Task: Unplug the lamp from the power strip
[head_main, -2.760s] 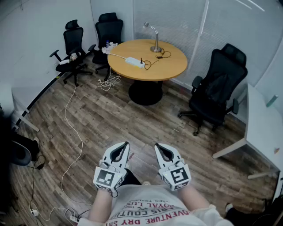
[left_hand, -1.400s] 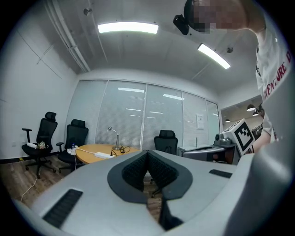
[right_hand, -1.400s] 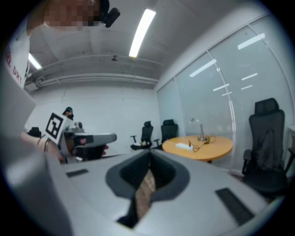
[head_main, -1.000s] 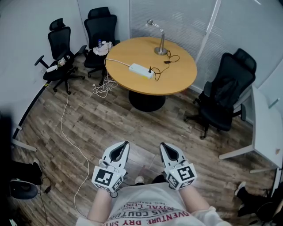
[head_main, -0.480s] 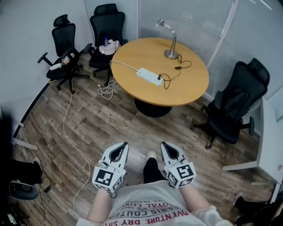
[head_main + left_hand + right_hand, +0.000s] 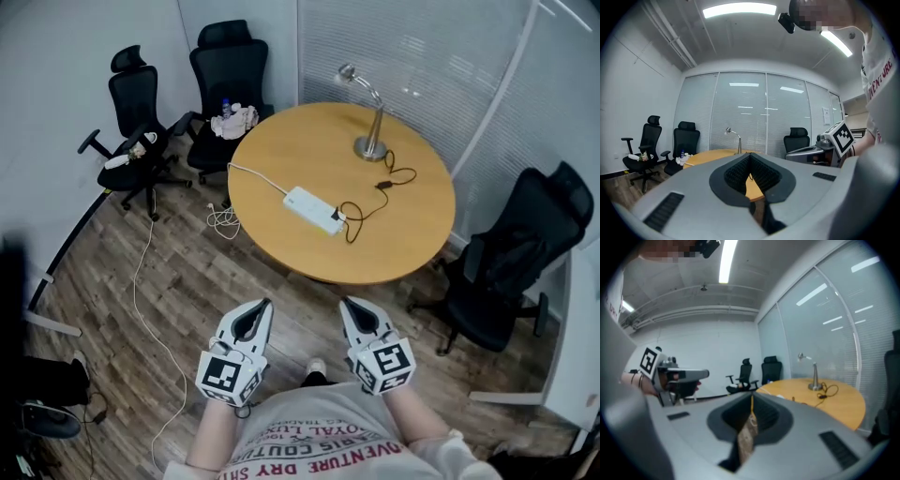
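A silver gooseneck lamp (image 6: 371, 141) stands at the far side of a round wooden table (image 6: 281, 159). Its thin black cord (image 6: 375, 192) loops across the top to a plug at the near end of a white power strip (image 6: 314, 210). Both grippers hang low in front of the person's chest, well short of the table. My left gripper (image 6: 263, 307) and right gripper (image 6: 348, 307) are shut with nothing between the jaws. The left gripper view shows the lamp (image 6: 736, 140) far beyond the jaws (image 6: 750, 161); the right gripper view shows the lamp (image 6: 814, 377) too.
Two black office chairs (image 6: 136, 103) (image 6: 227, 67) stand at the back left, one holding small items. Another black chair (image 6: 511, 267) sits right of the table. A white cable (image 6: 141, 281) runs from the strip over the wood floor. A glass wall with blinds stands behind the table.
The person has walked toward the table, which now sits nearer and lower in the head view. Both grippers keep the same shut pose in front of the chest.
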